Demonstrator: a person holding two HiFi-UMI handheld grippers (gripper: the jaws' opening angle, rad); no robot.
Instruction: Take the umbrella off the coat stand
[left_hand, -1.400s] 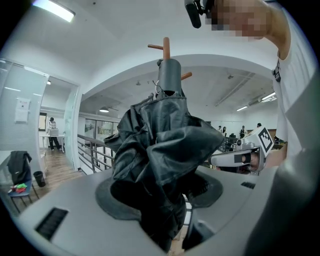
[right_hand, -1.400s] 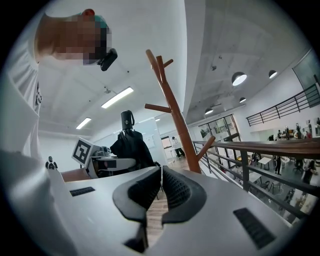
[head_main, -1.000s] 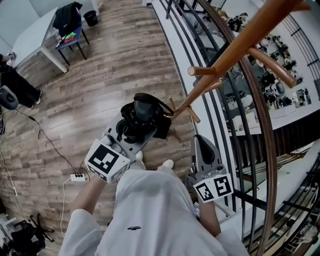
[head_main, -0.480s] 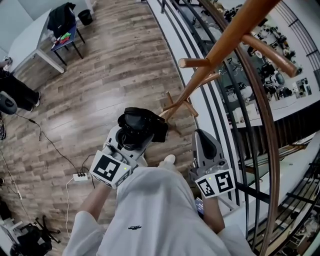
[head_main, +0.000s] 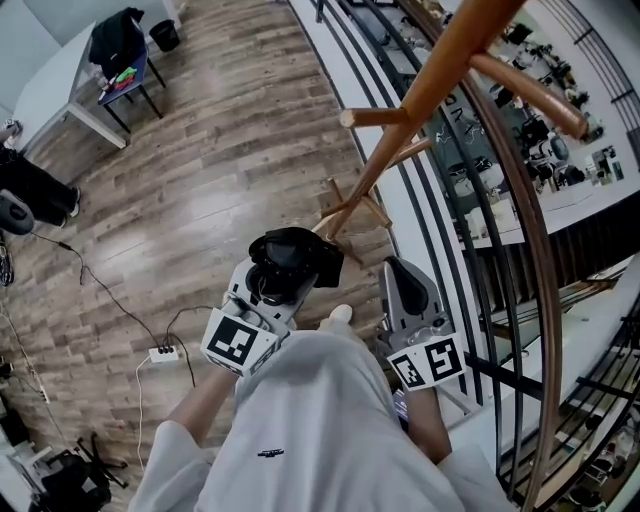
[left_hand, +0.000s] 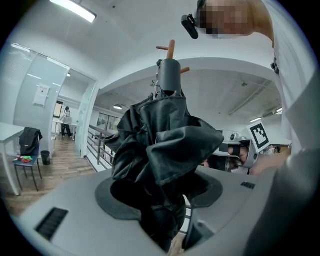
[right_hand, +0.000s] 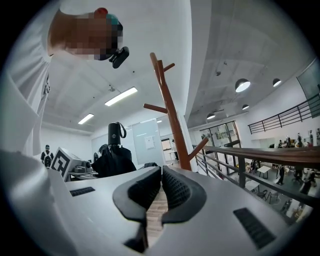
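Removal is looking finished: the left claw (head_main: 283, 283) is pinching the folded black umbrella (head_main: 295, 255) clear of the coat stand (head_main: 400, 150), while the right claw (right_hand: 160, 192) is idling pressed together and empty, leaving only carrying it away.

Surroundings: upper-level floor area beside a railing.
Wood-plank floor (head_main: 200, 180) throughout. At far left stands a white table (head_main: 55, 85); beside it a chair (head_main: 135, 80) with a dark garment (head_main: 112, 35) draped over its back, and a black bin (head_main: 165, 35) nearby. A white power strip (head_main: 163, 353) lies on the floor, cable (head_main: 100, 290) attached. A dark metal railing (right_hand: 242, 172) with a wooden handrail (head_main: 543, 300) bounds the right side. A person (left_hand: 66, 122) stands in the distance.
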